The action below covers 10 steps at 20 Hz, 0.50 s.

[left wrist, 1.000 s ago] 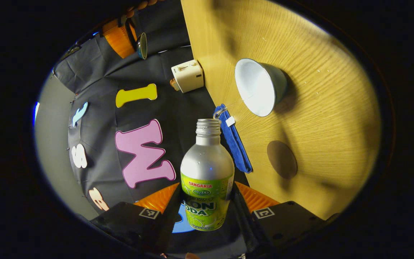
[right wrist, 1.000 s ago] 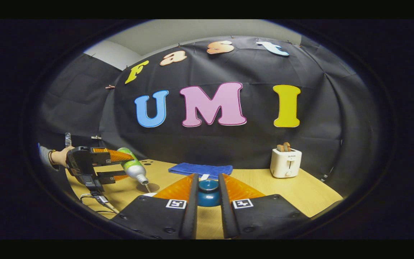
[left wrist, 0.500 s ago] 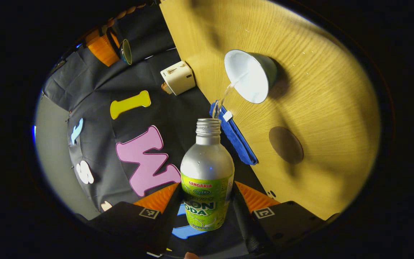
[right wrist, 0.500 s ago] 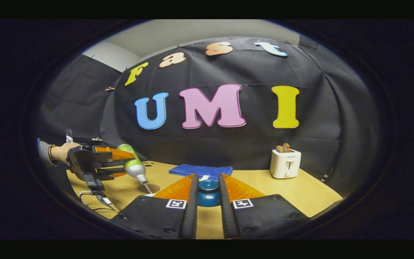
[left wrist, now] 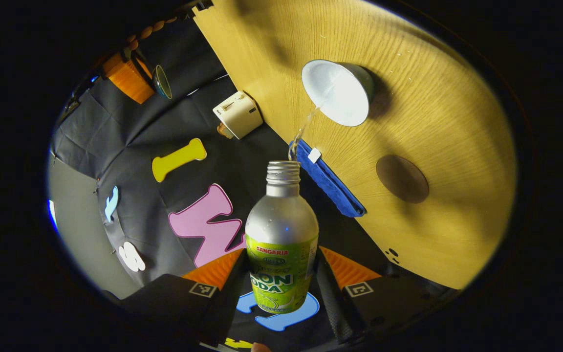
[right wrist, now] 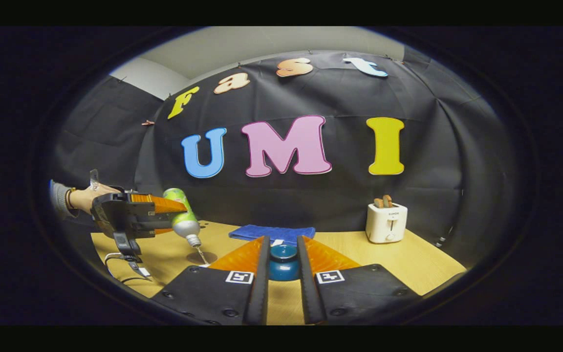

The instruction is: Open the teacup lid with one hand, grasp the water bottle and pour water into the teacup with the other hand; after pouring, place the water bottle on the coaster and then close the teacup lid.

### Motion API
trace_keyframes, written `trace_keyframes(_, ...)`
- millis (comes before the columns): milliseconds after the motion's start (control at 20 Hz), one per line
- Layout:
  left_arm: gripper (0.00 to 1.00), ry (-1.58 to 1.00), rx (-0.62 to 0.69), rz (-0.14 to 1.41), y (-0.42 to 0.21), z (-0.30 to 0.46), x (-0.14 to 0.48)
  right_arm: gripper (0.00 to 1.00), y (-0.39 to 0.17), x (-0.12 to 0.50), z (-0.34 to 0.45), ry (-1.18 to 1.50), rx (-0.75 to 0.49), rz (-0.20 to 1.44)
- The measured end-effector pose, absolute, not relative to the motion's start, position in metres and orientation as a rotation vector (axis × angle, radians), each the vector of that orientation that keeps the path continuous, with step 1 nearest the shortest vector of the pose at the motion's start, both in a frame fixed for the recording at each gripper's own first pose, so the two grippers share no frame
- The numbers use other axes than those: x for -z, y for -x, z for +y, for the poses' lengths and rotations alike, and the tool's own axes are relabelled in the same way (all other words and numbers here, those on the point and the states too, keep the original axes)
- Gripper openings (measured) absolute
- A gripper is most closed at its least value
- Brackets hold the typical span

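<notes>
My left gripper [left wrist: 281,254] is shut on the silver and green water bottle [left wrist: 281,230], which is tilted mouth-down. A thin stream of water [left wrist: 305,128] runs from the bottle's mouth into the open teacup [left wrist: 337,93], white inside, on the wooden table. The round brown coaster [left wrist: 402,178] lies bare beside the cup. My right gripper [right wrist: 283,240] is shut on the blue teacup lid [right wrist: 283,264], held above the table. In the right gripper view the left gripper [right wrist: 176,218] tips the bottle [right wrist: 182,217] at far left, over the coaster [right wrist: 201,256].
A folded blue cloth [left wrist: 328,178] lies at the table's back edge, seen too as the cloth [right wrist: 271,232]. A white toaster [right wrist: 386,222] stands at the back right. A cable [right wrist: 125,259] trails under the left gripper. A person's hand [right wrist: 83,198] holds that gripper.
The left gripper has tilted the bottle further, and water that was not flowing a second ago now streams into the teacup. The right gripper with the lid has stayed put.
</notes>
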<state>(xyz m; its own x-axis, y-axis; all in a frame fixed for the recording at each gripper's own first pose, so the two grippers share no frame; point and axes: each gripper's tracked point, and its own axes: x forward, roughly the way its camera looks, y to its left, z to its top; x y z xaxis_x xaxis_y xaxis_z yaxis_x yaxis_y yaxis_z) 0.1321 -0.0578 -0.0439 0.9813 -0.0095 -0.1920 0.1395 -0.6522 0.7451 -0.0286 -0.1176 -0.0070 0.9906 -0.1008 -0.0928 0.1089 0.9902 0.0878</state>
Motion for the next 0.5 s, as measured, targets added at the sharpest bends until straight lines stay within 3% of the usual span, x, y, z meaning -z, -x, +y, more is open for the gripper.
trace_keyframes(200,0.80,-2.331,0.232,0.062,-0.130,-0.066,0.033,0.32,0.029,0.007,-0.118,-0.092,0.106,0.088)
trace_keyframes(250,0.80,-2.353,0.230,0.057,-0.131,-0.067,0.031,0.27,0.029,0.007,-0.117,-0.090,0.105,0.088)
trace_keyframes(350,0.80,-2.399,0.224,0.044,-0.132,-0.071,0.024,0.31,0.029,0.006,-0.117,-0.088,0.104,0.087)
trace_keyframes(400,0.80,-2.406,0.225,0.046,-0.132,-0.071,0.023,0.27,0.029,0.005,-0.116,-0.088,0.103,0.088)
trace_keyframes(500,0.80,-2.420,0.227,0.052,-0.132,-0.072,0.022,0.32,0.030,0.005,-0.116,-0.089,0.103,0.088)
